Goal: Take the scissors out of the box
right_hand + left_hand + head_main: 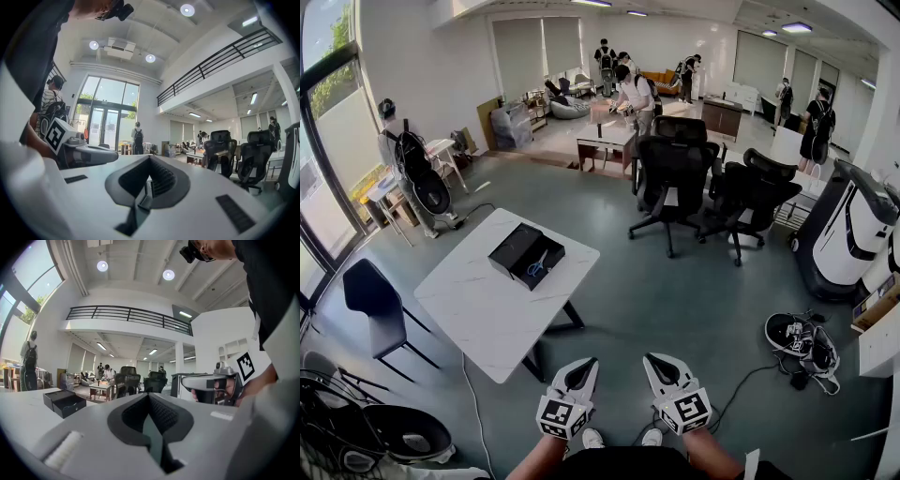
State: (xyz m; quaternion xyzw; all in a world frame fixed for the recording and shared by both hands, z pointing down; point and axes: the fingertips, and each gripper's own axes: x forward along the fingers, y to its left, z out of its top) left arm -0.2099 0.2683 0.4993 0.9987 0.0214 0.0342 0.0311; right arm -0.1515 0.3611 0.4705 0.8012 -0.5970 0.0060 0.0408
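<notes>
**Box open from above, table edges mostly free**

The box (514,246) is set open-topped on the white table (478,319), with bare tabletop left around it. The scissors (536,267) are hemmed in only by its low walls. Open floor is left towards the left gripper (584,364) and right gripper (653,360). The table's left side is crowded by a dark chair (375,305); office chairs (675,178) are kept well apart.

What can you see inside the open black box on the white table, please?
Blue-handled scissors lie in the open black box on the white table. Their blades are too small to make out; anything beneath them is covered.
</notes>
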